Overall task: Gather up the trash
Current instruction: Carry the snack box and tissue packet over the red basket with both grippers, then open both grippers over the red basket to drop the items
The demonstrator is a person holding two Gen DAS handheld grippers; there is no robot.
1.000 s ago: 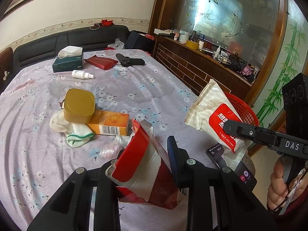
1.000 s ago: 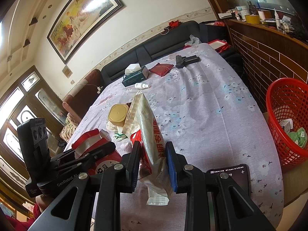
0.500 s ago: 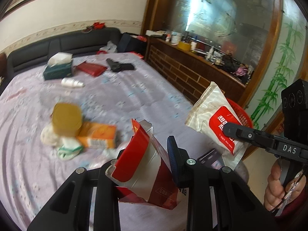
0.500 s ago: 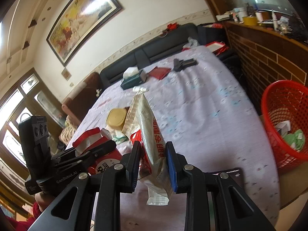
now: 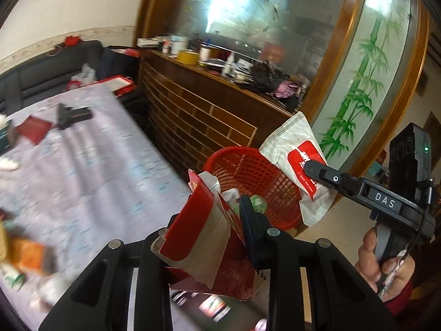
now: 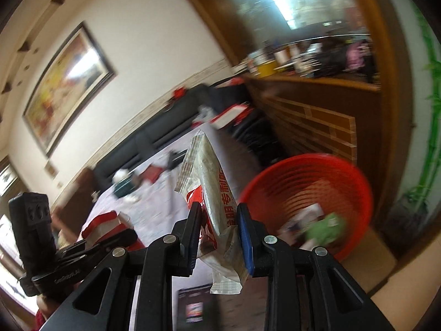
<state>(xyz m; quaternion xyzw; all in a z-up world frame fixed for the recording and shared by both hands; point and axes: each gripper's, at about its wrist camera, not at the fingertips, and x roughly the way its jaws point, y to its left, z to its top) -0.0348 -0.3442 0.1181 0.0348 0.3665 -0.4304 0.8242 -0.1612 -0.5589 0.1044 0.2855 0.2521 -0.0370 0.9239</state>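
My left gripper (image 5: 209,220) is shut on a torn red and white carton (image 5: 204,229) and holds it above the table's right edge, just short of the red basket (image 5: 248,165). My right gripper (image 6: 219,220) is shut on a white wet-wipe pack with a red label (image 6: 212,190). The pack also shows in the left wrist view (image 5: 300,160), held over the basket's far rim. The basket (image 6: 308,182) holds some trash, including a green wrapper (image 6: 325,226). The left gripper with the carton (image 6: 102,226) shows at the lower left of the right wrist view.
The table has a lilac flowered cloth (image 5: 82,171) with a black object (image 5: 71,114), a red pouch (image 5: 34,129) and an orange box (image 5: 27,251) on it. A phone (image 6: 194,303) lies at the near edge. A wooden brick-pattern counter (image 5: 209,115) stands behind the basket.
Both grippers have swung right from over the table toward the red basket, each keeping its hold. The basket now fills more of both views.
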